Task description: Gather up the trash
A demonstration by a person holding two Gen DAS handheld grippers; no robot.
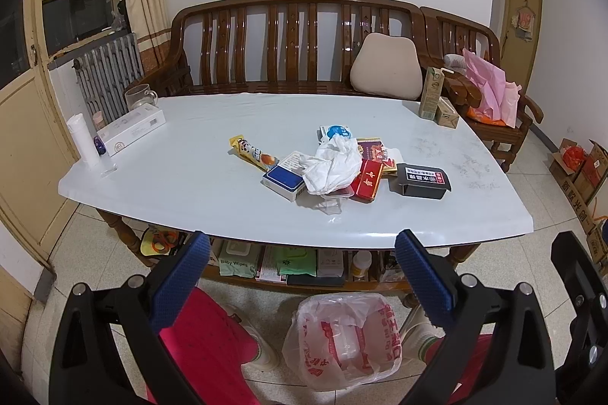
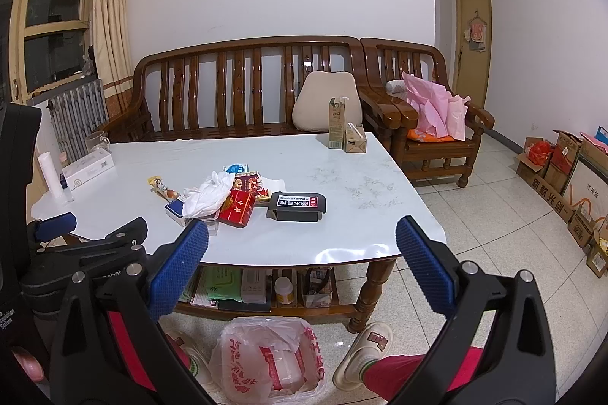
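A heap of trash lies mid-table: a crumpled white plastic bag (image 1: 332,165) (image 2: 207,196), a red box (image 1: 365,181) (image 2: 237,207), a blue box (image 1: 284,180), a yellow snack wrapper (image 1: 249,152) (image 2: 162,187) and a black tray (image 1: 423,181) (image 2: 296,206). A white plastic trash bag (image 1: 342,340) (image 2: 271,359) with red print stands open on the floor under the table's near edge. My left gripper (image 1: 302,276) and right gripper (image 2: 302,268) are both open and empty, held in front of the table, apart from the heap.
The white table (image 1: 190,184) (image 2: 342,215) also holds a white box (image 1: 131,128), a white tube (image 1: 83,139), a glass mug (image 1: 140,96) and two cartons (image 1: 437,99) (image 2: 345,133). A wooden bench (image 1: 288,40) stands behind. Cardboard boxes (image 2: 562,177) line the right wall. The person's legs (image 1: 212,340) flank the bag.
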